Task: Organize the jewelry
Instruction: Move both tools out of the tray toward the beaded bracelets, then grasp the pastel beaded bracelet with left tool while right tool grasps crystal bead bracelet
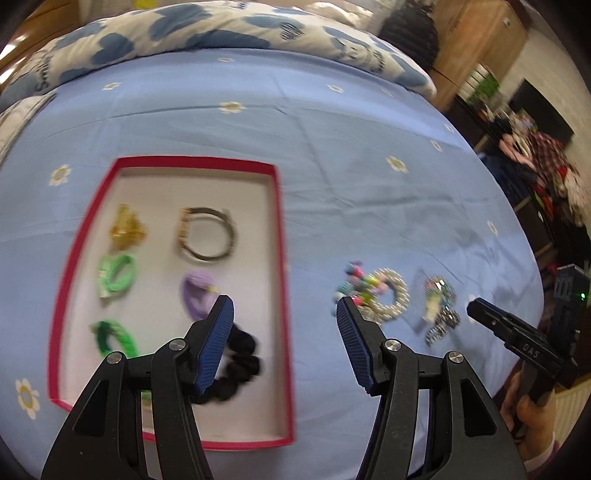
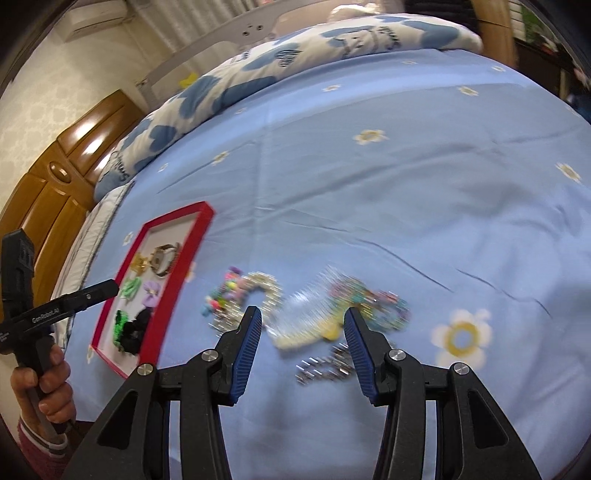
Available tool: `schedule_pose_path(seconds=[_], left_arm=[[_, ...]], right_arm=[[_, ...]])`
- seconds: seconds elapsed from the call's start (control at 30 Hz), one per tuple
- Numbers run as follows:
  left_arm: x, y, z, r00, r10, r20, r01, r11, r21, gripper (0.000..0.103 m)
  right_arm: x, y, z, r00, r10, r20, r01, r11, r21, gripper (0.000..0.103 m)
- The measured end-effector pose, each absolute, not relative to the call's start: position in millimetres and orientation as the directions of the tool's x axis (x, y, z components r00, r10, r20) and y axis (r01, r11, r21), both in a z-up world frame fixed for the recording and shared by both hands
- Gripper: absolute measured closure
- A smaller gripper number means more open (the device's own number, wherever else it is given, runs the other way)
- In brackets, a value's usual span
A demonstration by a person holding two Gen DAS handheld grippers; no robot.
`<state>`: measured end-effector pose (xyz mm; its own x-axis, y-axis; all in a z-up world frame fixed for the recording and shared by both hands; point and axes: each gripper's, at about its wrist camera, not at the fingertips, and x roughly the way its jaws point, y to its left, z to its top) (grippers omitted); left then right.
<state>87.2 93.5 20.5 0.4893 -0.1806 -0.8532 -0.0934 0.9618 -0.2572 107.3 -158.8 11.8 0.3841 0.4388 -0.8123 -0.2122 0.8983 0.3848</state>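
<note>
A red-rimmed white tray (image 1: 282, 236) lies on the blue bed sheet; it also shows in the right wrist view (image 2: 173, 291). In it lie a gold clip (image 1: 127, 227), a metal bangle (image 1: 207, 234), two green hair ties (image 1: 116, 275), a purple tie (image 1: 197, 295) and a black scrunchie (image 1: 236, 365). To its right on the sheet lie a beaded bracelet with pearl ring (image 1: 376, 295) and a comb with beaded pieces (image 2: 314, 325). My left gripper (image 1: 286, 317) is open and empty above the tray's right edge. My right gripper (image 2: 303, 326) is open and empty over the comb.
A folded blue-and-white quilt (image 1: 221, 29) lies along the far side of the bed. A wooden wardrobe (image 2: 55, 177) stands at the left, and cluttered furniture (image 1: 535, 166) at the right. The sheet (image 2: 406, 166) stretches beyond the jewelry.
</note>
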Motion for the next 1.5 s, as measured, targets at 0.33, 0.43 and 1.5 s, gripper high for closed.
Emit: schedule_pose_path(seconds=[0.33, 0.43, 1.5], left_arm=[[92, 45, 2, 0.431, -0.206, -0.879, -0.007, 0.973, -0.232, 0.046], [98, 40, -2, 0.421, -0.198, -0.885, -0.001, 0.976, -0.218, 0.046], [136, 4, -29, 0.375, -0.245, -0.894, 0.131, 0.969, -0.211, 0.092]], right_arm=[[95, -193, -6, 0.391, 0.407, -0.826, -0.142, 0.913, 0.383, 0.054], [97, -194, -10, 0.395, 0.394, -0.830, -0.145, 0.919, 0.368, 0.054], [128, -200, -29, 0.395, 0.371, -0.840, -0.176, 0.928, 0.327, 0.096]])
